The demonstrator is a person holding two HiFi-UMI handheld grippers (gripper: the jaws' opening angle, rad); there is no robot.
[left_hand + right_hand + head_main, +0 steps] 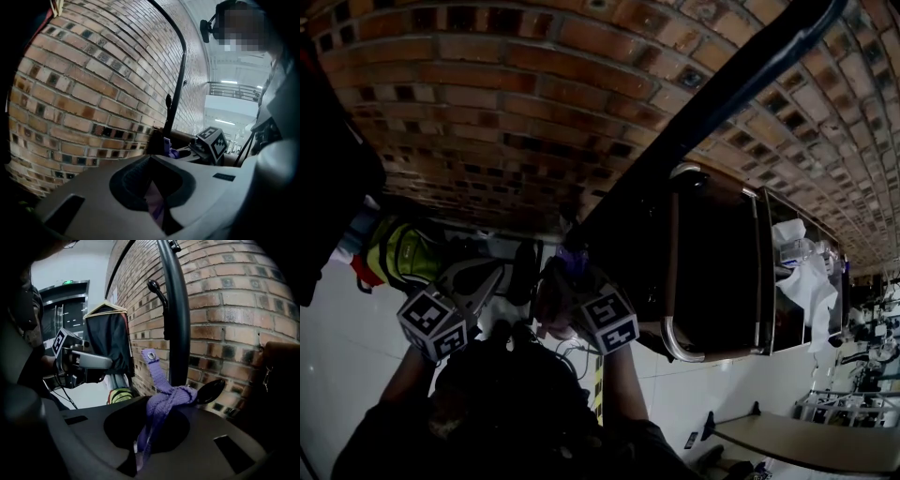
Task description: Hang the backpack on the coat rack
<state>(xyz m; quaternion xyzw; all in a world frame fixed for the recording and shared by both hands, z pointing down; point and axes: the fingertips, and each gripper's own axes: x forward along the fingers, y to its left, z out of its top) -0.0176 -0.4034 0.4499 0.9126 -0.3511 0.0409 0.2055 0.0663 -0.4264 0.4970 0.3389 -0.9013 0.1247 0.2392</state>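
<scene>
The coat rack's black pole [712, 103] [176, 310] stands against the brick wall. A purple backpack strap [161, 401] is looped over a black hook [211, 390] low on the pole. My right gripper [138, 455] [572, 272] is shut on that strap just below the hook. My left gripper [157, 206] [497, 281] is close on its left, with purple fabric [158, 199] pinched in its shut jaws. A pinkish part of the backpack [548, 300] shows between the two grippers; the rest of it is hidden.
A black garment on a wooden hanger [108, 343] hangs left of the pole, with a yellow-green bag [403, 253] on the floor below. A dark brown case [712, 272] stands right of the pole. A table [806, 441] is at lower right. Another hook [157, 289] sticks out higher up.
</scene>
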